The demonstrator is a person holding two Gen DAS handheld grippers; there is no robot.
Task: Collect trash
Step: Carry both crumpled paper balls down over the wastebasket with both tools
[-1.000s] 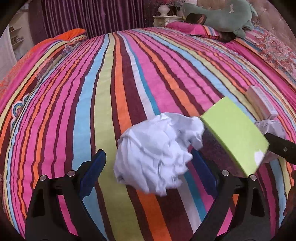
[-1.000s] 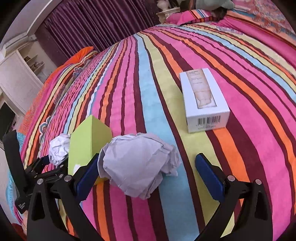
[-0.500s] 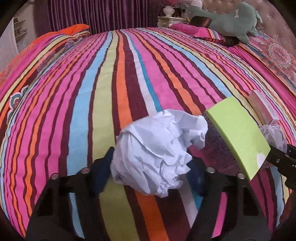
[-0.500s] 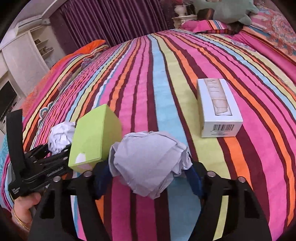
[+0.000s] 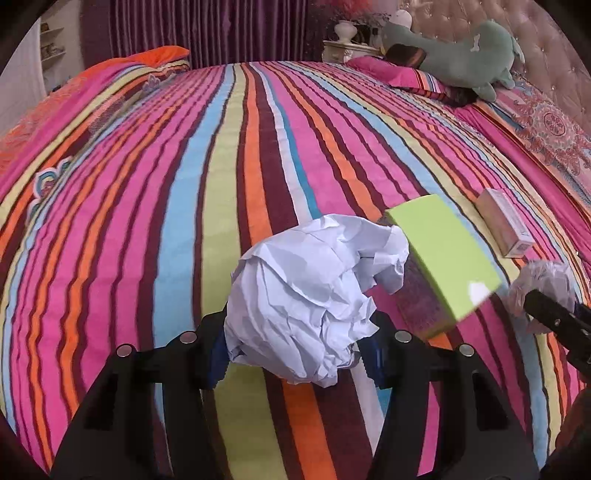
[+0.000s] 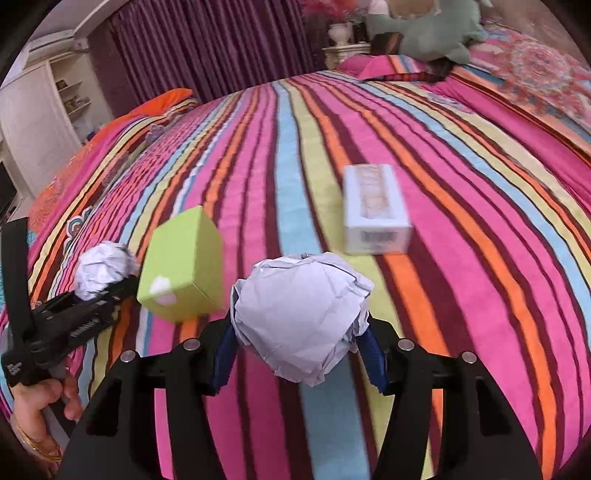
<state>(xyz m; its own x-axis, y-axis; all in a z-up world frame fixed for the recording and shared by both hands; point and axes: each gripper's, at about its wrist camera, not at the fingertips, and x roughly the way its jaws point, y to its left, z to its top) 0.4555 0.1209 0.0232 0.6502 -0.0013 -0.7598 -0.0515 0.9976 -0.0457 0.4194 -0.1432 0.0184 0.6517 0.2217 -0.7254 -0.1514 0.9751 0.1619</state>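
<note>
Gripping a crumpled white paper ball (image 5: 310,306) between its blue pads, the left tool (image 5: 295,354) is clenched on it at the centre of the left wrist view, above the striped bed cover (image 5: 184,184). Whether the ball touches the cover cannot be told. At 3 o'clock from this ball stands a lime-green box (image 5: 443,254), tilted, and beyond it at 2 o'clock lies a pale carton (image 5: 506,225) flat on the bed. At the right edge, a second paper ball (image 5: 543,280) shows behind the dark tip of the other tool.

In the right wrist view, the right tool (image 6: 299,354) is likewise clenched on its own crumpled paper ball (image 6: 301,314), pads pressing both sides. The green box (image 6: 183,273) sits at 10 o'clock from it, the blurred white carton (image 6: 375,210) at 1 o'clock, well apart. At 9 o'clock the left tool (image 6: 110,291) appears with its paper ball (image 6: 101,267), a bare hand (image 6: 40,402) on its handle.

A green plush toy (image 5: 461,55) lies at the far head of the bed, at 1 o'clock, with purple curtains (image 5: 207,33) behind.
</note>
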